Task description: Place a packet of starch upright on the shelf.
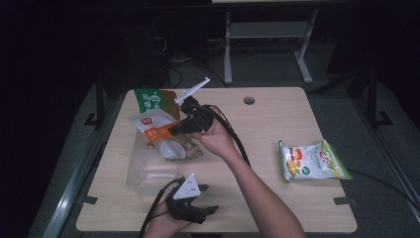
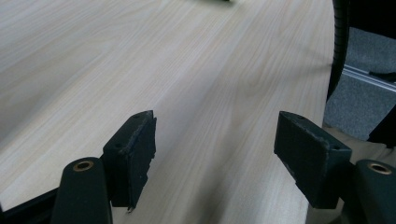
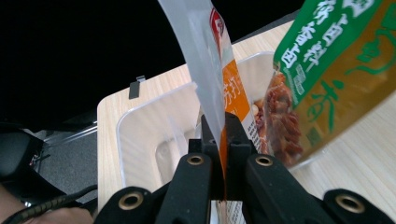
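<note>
My right gripper [image 1: 174, 130] is shut on the edge of a white and orange snack bag [image 1: 154, 126], which it holds above the clear plastic container [image 1: 141, 173] at the table's left. In the right gripper view the jaws [image 3: 219, 128] pinch the white and orange bag [image 3: 212, 70], which stands up from between them. A green and orange snack bag [image 3: 327, 70] leans beside it, over the container [image 3: 149, 135]. My left gripper [image 1: 210, 198] rests near the table's front edge. Its jaws [image 2: 215, 149] are open over bare wood with nothing between them.
The green and orange bag [image 1: 154, 100] sits at the back left of the table. Another snack bag [image 1: 312, 161] lies flat at the right side. A cable hole [image 1: 249, 100] is near the far edge. Table legs and cables stand beyond on the dark floor.
</note>
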The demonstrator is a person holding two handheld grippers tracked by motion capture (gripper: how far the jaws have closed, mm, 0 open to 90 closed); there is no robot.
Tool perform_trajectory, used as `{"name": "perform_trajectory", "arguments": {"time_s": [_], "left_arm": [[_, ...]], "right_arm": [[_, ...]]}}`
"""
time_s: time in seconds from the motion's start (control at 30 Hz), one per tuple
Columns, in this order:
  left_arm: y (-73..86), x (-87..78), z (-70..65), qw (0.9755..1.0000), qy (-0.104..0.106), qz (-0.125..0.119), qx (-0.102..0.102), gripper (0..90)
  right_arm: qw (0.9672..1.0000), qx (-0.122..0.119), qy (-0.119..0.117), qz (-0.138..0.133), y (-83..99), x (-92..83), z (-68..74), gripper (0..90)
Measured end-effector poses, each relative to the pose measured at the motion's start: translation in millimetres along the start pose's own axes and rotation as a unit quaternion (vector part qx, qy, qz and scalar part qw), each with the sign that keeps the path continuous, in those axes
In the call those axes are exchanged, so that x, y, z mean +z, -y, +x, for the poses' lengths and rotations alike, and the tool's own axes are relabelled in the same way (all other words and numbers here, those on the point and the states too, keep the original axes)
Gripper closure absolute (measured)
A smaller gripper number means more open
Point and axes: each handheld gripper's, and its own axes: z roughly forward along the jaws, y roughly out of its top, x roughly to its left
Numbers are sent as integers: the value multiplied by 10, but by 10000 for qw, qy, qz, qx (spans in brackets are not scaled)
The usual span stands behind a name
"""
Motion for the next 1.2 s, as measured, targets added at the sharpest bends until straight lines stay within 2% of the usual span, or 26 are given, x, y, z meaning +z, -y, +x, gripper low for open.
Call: {"name": "perform_trajectory", "arguments": {"time_s": [0.23, 0.33, 0.47, 0.73, 0.83, 0.9, 1.03, 1.07, 1.2], "left_arm": [[10, -17, 34, 10000, -55, -21, -72, 277], [17, -25, 49, 9998, -87, -67, -142, 276], [24, -26, 61, 9998, -119, -54, -129, 276], [36, -16, 58, 9999, -122, 0, -104, 276], [38, -18, 61, 9999, -115, 38, -78, 275], [39, -18, 65, 9999, -117, 45, -63, 276], [39, -15, 65, 9999, -117, 38, -60, 276], [38, -17, 67, 9999, -127, 39, -33, 276], [39, -6, 51, 9999, -110, 36, -96, 276]], "right_arm": [[9999, 27, -103, 29, -66, 272, -30, 900], [9998, 8, -146, 123, -106, 394, -55, 900], [9994, 3, -268, 202, -154, 554, -77, 900], [9983, 259, -517, 34, -95, 816, -150, 900], [9972, 465, -581, -7, -52, 868, -172, 900], [9975, 471, -535, -16, -32, 886, -170, 899], [9984, 381, -424, 61, -13, 866, -159, 888], [9987, 299, -409, 94, -4, 857, -167, 856], [9992, 187, -274, 227, 9, 774, -147, 833]]}}
